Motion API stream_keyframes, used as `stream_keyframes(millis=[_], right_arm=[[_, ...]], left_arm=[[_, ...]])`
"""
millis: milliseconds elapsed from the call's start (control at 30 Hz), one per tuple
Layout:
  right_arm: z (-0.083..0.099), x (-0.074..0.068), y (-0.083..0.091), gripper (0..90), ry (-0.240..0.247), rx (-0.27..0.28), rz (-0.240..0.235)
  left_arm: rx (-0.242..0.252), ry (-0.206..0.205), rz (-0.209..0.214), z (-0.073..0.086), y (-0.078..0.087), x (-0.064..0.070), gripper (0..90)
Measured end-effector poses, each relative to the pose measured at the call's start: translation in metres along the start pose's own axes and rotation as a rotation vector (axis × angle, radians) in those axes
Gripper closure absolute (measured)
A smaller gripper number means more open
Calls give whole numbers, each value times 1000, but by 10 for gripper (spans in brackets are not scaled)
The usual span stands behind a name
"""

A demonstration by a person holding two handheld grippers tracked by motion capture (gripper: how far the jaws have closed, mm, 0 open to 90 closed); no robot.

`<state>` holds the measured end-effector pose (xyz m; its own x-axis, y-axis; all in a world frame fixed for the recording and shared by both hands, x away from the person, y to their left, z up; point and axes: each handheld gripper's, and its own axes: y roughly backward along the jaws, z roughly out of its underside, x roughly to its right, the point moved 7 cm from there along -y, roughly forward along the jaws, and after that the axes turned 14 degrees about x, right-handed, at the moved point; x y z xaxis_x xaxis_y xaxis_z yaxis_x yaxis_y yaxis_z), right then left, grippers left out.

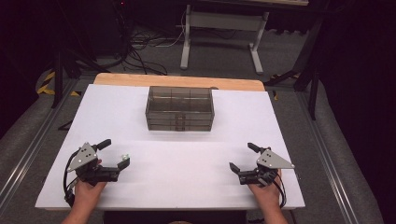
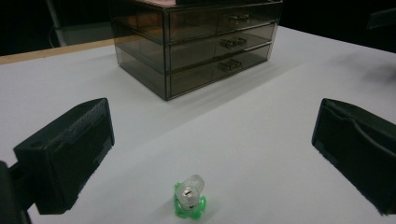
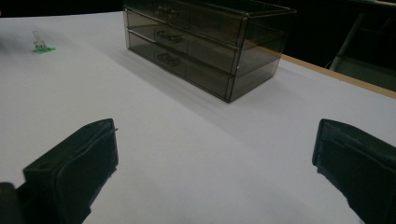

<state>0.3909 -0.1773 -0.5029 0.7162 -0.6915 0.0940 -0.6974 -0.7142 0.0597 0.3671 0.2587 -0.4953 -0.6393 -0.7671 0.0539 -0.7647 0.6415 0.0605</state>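
Left gripper: a person holds it low over the white counter. Its jaws stand wide open. They hold nothing.

Small thing: a little clear plastic piece on a bright green base. It stands on the counter, right between the left gripper's open jaws and close in front of them. It touches neither jaw. In the high view it is a pale dot just beside the tip of one jaw.

Right gripper: the person's other hand holds it low over the counter too. Its jaws are wide open as well. There is only bare counter between them.

Small thing from the right gripper: it is well away, far off past the left jaw.

Drawer box: a smoky see-through plastic box with three drawers. It sits on the counter far ahead of both pairs of jaws, about midway between them. All three drawers are shut.

Two grippers: well apart, one at each side of the counter.
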Motion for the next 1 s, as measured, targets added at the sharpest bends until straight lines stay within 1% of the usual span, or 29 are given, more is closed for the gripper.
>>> stream_keyframes(millis=[133,167,200,233,300,633,833,900,1000], right_arm=[[-1,-2,0,0,3,3,-17],[0,-2,0,0,-13,5,-20],[0,-2,0,0,-13,5,-20],[1,-2,0,0,-29,3,-19],[1,-1,1,0,-35,4,-14],[1,-2,0,0,-36,5,-19],[1,-2,0,0,-37,8,-25],[2,-3,-1,0,-39,4,-31],[2,-3,-1,0,-37,6,-34]], left_arm=[[4,0,-2,0,0,0,1],[5,-2,-4,-1,0,0,1],[6,-1,-4,-1,0,0,1],[8,-1,-3,-1,0,0,1],[9,-1,-2,-1,0,0,1],[8,-1,6,-1,1,1,2],[14,-4,2,-1,1,1,2],[18,4,0,-2,1,1,2],[18,4,-1,-2,2,0,2]])
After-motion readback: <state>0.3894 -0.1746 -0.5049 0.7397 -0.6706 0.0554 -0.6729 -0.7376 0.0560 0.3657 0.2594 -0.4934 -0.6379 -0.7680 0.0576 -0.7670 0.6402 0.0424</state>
